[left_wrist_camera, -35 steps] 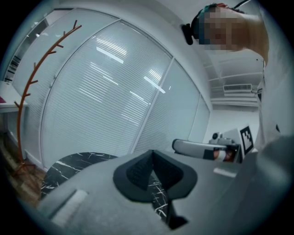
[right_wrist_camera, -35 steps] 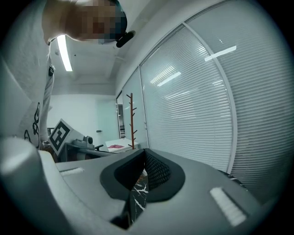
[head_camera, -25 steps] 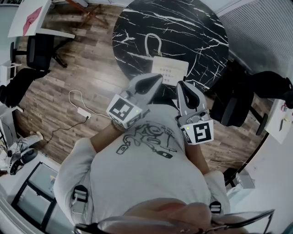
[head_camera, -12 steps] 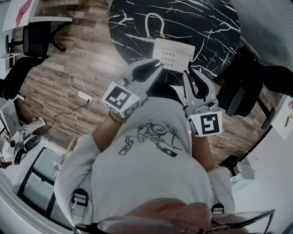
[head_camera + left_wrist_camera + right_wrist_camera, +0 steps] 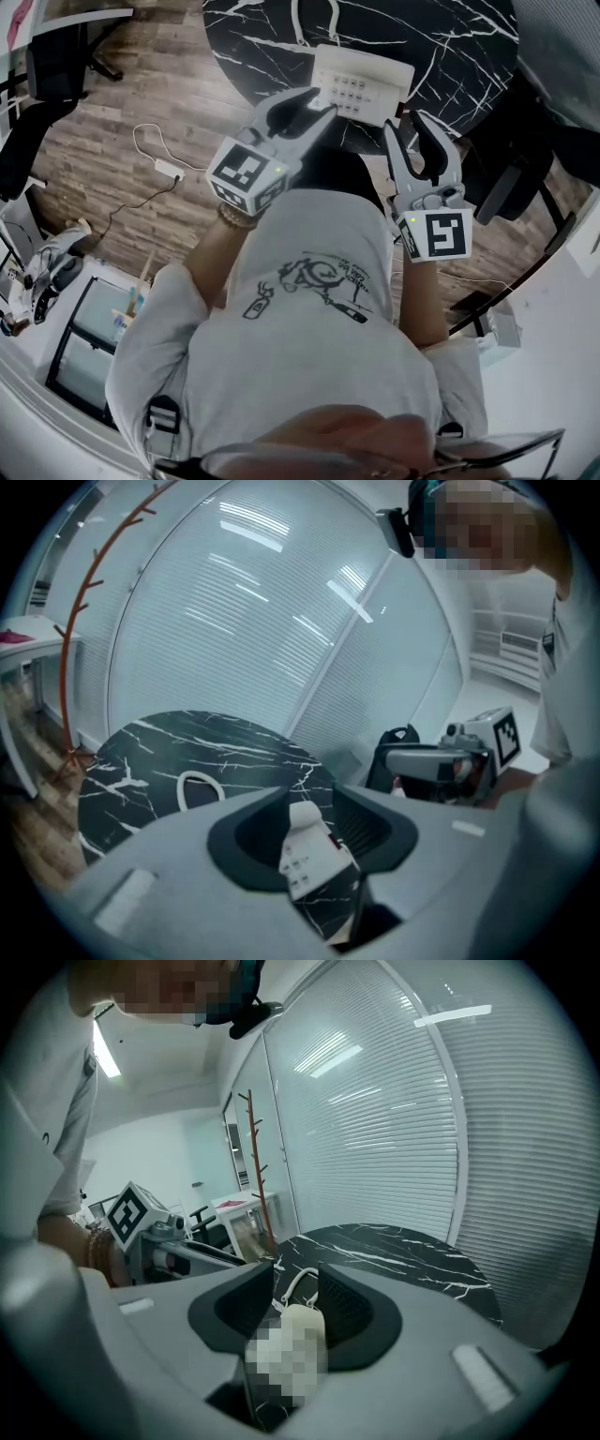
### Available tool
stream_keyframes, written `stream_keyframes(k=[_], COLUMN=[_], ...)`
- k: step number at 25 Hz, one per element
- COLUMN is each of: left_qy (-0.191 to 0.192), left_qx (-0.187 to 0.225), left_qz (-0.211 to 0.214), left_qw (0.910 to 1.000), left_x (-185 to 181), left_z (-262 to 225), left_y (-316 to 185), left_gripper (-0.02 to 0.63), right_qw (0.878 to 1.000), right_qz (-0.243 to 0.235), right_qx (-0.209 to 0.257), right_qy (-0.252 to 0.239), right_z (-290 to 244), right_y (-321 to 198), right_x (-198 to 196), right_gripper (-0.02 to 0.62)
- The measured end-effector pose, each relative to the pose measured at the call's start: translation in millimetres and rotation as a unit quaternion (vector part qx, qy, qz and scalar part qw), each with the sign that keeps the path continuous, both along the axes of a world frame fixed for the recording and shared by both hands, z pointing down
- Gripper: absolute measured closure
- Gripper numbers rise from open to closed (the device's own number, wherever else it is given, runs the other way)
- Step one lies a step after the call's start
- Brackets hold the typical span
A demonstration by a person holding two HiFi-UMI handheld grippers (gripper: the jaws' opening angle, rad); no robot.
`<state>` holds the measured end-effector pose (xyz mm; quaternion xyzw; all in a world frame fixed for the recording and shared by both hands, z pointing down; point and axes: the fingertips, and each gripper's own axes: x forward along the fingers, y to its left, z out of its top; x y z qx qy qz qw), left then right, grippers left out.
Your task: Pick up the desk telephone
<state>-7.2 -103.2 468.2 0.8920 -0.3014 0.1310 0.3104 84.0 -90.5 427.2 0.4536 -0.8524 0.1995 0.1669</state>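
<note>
Now reached for white push-button desk telephone (image 5: 361, 84) at near edge of round black marble-look table (image 5: 450, 37).
Left gripper (image 5: 322, 101) and right gripper (image 5: 405, 124) jaws were opening, partly apart, empty, probably to straddle its sides.

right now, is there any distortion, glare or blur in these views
Head view: strong fisheye curves the marble table and floor. Left gripper view: dark circular edges, light streaks glare on the blinds. Right gripper view: same vignette, mosaic patch over the telephone.

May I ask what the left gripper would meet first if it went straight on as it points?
Most likely the desk telephone at the near edge of the table: the left gripper, jaws opening with nothing between them yet, points at it.
</note>
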Motion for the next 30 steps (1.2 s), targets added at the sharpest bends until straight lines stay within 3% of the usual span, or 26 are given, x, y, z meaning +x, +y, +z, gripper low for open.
stream_keyframes(k=[11,15,18,22,30], left_qy=[-0.011,-0.012,-0.013,-0.004,-0.014], left_qx=[-0.055,-0.083,-0.100,-0.126,-0.149], left_qz=[-0.004,-0.009,-0.015,-0.028,-0.022], left_qw=[0.9984,0.9964,0.9948,0.9916,0.9885], left_x=[-3,-6,-7,-4,3], left_z=[100,136,160,187,225], left_y=[2,3,2,4,7], left_gripper=[0.378,0.296,0.272,0.223,0.202], right_qw=[0.997,0.995,0.994,0.992,0.991], right_qz=[0.022,0.034,0.041,0.042,0.051], right_qx=[-0.070,-0.088,-0.101,-0.118,-0.119], right_qy=[0.019,0.023,0.025,0.028,0.023], right_z=[108,142,164,193,219], right_y=[1,2,4,8,9], right_x=[22,26,30,32,34], right_gripper=[0.338,0.271,0.242,0.241,0.235])
